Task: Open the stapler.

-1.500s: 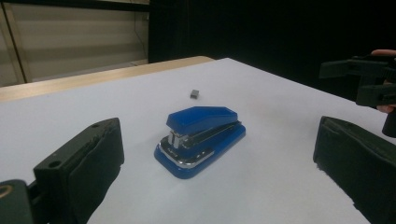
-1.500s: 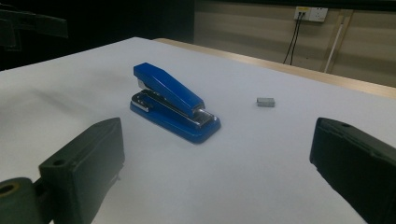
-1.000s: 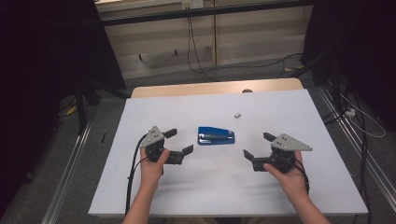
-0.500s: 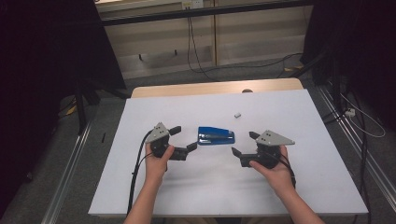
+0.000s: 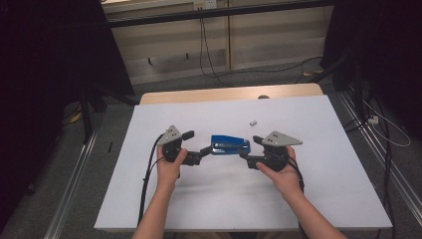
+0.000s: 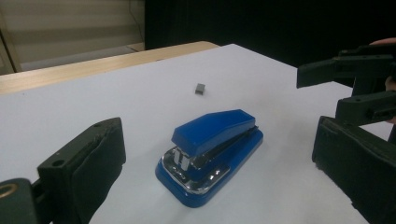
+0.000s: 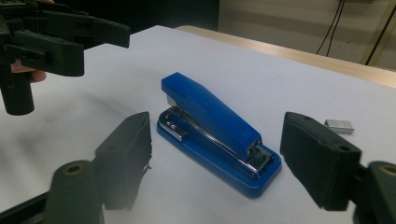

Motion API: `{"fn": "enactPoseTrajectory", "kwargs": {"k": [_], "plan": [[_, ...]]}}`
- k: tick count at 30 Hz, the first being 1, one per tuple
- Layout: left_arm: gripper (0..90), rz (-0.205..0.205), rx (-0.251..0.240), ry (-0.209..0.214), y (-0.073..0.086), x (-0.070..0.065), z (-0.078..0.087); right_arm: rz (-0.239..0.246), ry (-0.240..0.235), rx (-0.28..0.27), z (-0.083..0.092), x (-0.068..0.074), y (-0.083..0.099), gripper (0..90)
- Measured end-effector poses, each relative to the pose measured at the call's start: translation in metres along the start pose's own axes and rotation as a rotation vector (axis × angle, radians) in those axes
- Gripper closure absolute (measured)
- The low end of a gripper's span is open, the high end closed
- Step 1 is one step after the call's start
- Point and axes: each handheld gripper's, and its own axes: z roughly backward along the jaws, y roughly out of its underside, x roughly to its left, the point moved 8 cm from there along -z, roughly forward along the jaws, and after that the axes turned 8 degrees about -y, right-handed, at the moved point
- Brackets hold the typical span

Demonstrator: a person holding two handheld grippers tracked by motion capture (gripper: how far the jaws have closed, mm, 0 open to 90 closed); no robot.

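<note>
Blue stapler (image 5: 230, 146) lay flat on the white table (image 5: 318, 199), near its centre, with a small grey staple block (image 5: 253, 121) at its 1 o'clock, well apart. Left gripper (image 5: 195, 148) stood at the stapler's 9 o'clock and right gripper (image 5: 249, 152) at its 3 o'clock; both had jaws apart and nothing held, the right's having just been closing with nothing yet between them. Risk judged: two grippers converging on one short, smooth-lidded item could collide, or a pinch on the sprung lid could slip and skid the stapler away.
</note>
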Motion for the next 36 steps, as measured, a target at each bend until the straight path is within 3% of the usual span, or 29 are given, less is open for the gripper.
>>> {"fn": "enactPoseTrajectory", "kwargs": {"k": [6, 13, 20, 26, 30, 33, 36], "plan": [[3.1, 0.021, 0.006, -0.010, 0.000, 0.005, -0.005, 0.012, -0.017, 0.026, -0.009, 0.000, -0.001, 41.0], [3.6, 0.023, 0.051, 0.007, 0.002, 0.005, -0.016, 0.010, -0.038, 0.038, -0.020, 0.000, -0.004, 57.7], [3.5, 0.040, 0.080, -0.029, 0.002, 0.016, -0.020, 0.027, -0.071, 0.079, -0.031, 0.002, -0.005, 87.6], [3.5, 0.020, 0.105, -0.028, 0.004, 0.016, -0.021, 0.042, -0.070, 0.115, -0.040, 0.003, -0.002, 90.0], [3.5, 0.030, 0.117, -0.046, 0.004, 0.020, -0.020, 0.064, -0.078, 0.142, -0.049, 0.007, 0.001, 90.0], [5.0, -0.003, 0.112, -0.069, 0.003, 0.023, -0.017, 0.078, -0.092, 0.170, -0.059, 0.013, 0.006, 90.0], [5.5, 0.000, 0.121, -0.069, 0.005, 0.024, -0.017, 0.086, -0.092, 0.193, -0.067, 0.014, 0.010, 90.0]]}}
